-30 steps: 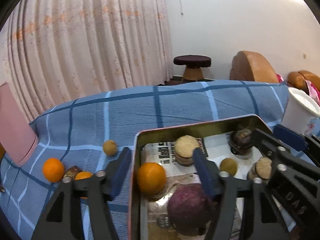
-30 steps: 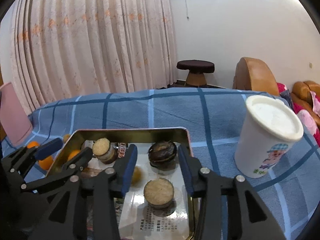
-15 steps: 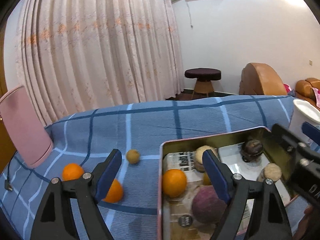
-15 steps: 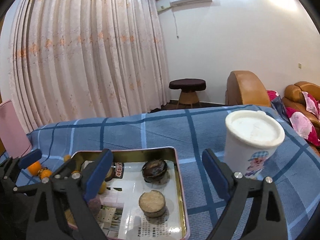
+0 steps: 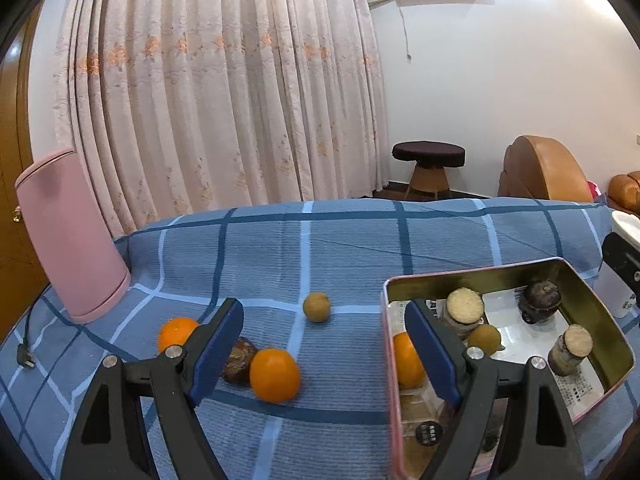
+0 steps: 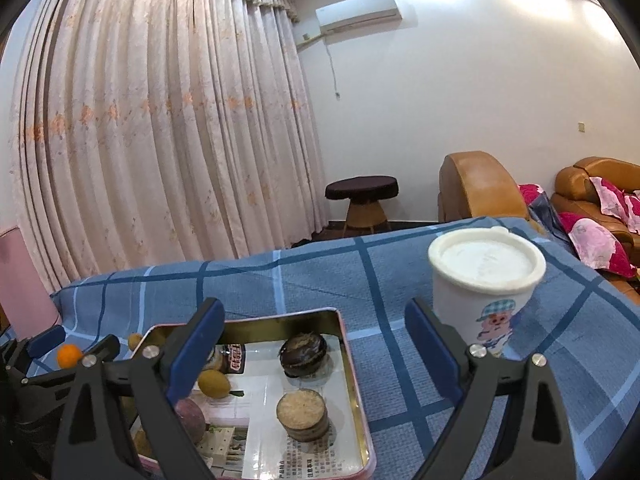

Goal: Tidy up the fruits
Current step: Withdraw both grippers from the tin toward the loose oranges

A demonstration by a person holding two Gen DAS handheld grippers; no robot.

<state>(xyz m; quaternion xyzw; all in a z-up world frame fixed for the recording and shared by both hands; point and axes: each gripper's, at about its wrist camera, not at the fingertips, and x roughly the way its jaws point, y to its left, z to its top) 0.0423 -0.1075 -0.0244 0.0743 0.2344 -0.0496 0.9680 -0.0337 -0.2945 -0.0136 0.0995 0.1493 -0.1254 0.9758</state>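
Observation:
A metal tin (image 5: 472, 271) lined with paper sits on the blue checked cloth and holds an orange (image 5: 406, 356), a small yellow fruit (image 5: 485, 337), a dark round fruit (image 5: 540, 296) and two cut rounds. It also shows in the right wrist view (image 6: 352, 376), with a purple fruit (image 6: 191, 414) inside. Left of the tin lie two oranges (image 5: 275, 374), a brown piece (image 5: 239, 358) and a small tan fruit (image 5: 317, 307). My left gripper (image 5: 328, 348) is open and empty above the cloth. My right gripper (image 6: 316, 344) is open and empty over the tin.
A pink container (image 5: 72, 236) stands at the left of the cloth with a cable beside it. A white lidded cup (image 6: 482, 280) stands right of the tin. Curtains, a stool and sofas are behind.
Both grippers have lifted and drawn back from the tin. The right gripper's jaws have opened wide. The left view has swung left, showing the loose fruit on the cloth.

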